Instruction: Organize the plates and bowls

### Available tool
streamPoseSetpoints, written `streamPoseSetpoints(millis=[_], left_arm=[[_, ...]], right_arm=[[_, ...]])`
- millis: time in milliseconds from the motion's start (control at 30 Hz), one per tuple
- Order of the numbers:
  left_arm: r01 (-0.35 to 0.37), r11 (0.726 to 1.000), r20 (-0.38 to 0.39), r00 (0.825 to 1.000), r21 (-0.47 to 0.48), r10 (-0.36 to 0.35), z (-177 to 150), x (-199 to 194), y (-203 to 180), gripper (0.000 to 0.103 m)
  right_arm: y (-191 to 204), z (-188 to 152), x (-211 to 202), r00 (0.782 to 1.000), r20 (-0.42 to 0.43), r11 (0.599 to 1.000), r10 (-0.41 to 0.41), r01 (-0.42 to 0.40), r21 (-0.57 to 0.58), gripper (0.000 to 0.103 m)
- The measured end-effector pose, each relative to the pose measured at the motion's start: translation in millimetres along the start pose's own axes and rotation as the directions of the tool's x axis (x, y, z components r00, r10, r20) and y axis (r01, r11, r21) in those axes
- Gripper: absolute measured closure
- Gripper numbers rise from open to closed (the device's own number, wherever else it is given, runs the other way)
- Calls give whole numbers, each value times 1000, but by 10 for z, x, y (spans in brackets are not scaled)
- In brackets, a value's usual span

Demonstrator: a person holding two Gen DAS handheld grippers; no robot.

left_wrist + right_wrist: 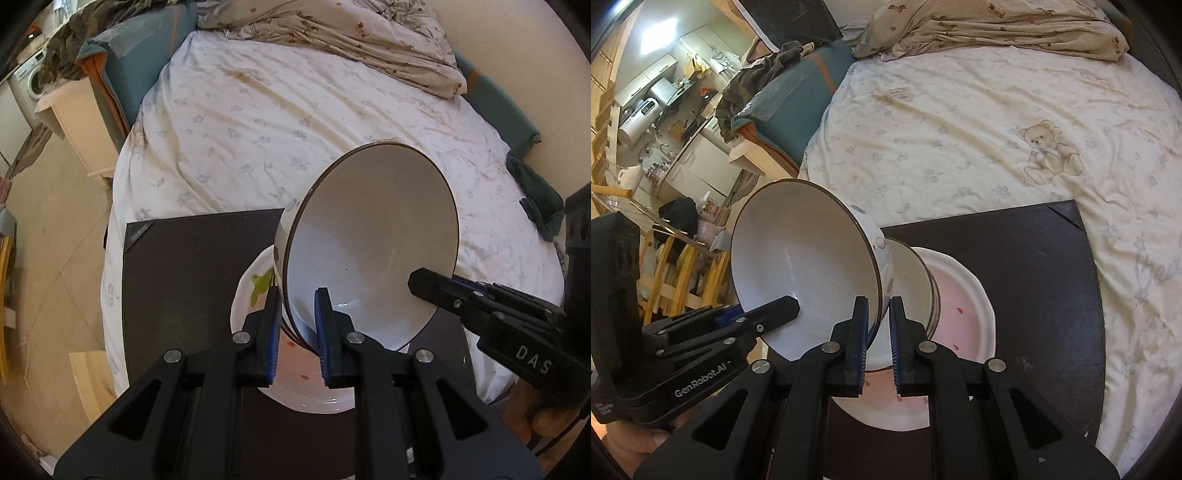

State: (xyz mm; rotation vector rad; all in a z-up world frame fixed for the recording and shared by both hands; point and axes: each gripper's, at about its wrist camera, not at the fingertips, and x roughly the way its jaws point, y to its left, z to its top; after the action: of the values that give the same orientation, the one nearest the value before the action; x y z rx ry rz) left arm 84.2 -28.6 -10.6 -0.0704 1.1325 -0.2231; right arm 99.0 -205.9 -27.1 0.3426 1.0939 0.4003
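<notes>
Bowl, white inside with a thin dark rim, is held tilted steeply above a dark mat laid on a bed; its opening is turned toward both cameras. Two grippers are clamped on its rim at separate places. In the left wrist view, the left gripper is clenched on the lower rim, one blue pad inside the bowl and one outside; the right gripper is seen entering from the right, closed on the rim at the bowl's lower right edge. In the right wrist view, the right gripper is clenched on the bowl wall in the same manner; the left gripper is seen at the left, its upper finger laid across the bowl's inside.

Below the tilted bowl, a second bowl is seen resting on a white plate with a pink centre; the plate lies on the mat. A green mark is visible on the plate's rim in the left wrist view. The mat is laid on a white floral sheet; a crumpled beige blanket lies at the far end of the bed.
</notes>
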Motion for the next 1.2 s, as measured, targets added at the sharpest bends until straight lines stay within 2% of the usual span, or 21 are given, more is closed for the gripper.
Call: streamPoseSetpoints(millis=[367, 600, 767, 867, 1000, 1200], left_arm=[[16, 997, -28, 999, -73, -18, 54, 155, 146, 89], [-5, 997, -58, 998, -73, 1, 59, 257, 134, 89], [23, 997, -90, 996, -76, -30, 45, 291, 106, 89], [12, 999, -111, 994, -53, -18, 29, 324, 56, 88], [-5, 999, -126, 992, -44, 0, 36, 332, 25, 88], [19, 997, -138, 990, -80, -30, 57, 345, 83, 88]], right_arm=[[-5, 44, 124, 1000, -4, 1000, 1, -1, 12, 91], [-70, 67, 282, 999, -47, 999, 21, -19, 50, 90], [-130, 30, 305, 996, -84, 996, 13, -6, 85, 90], [-199, -8, 286, 993, -118, 993, 23, -9, 117, 89], [-295, -51, 313, 986, -154, 985, 70, -43, 170, 86], [-309, -64, 284, 982, -170, 981, 87, -55, 188, 83]])
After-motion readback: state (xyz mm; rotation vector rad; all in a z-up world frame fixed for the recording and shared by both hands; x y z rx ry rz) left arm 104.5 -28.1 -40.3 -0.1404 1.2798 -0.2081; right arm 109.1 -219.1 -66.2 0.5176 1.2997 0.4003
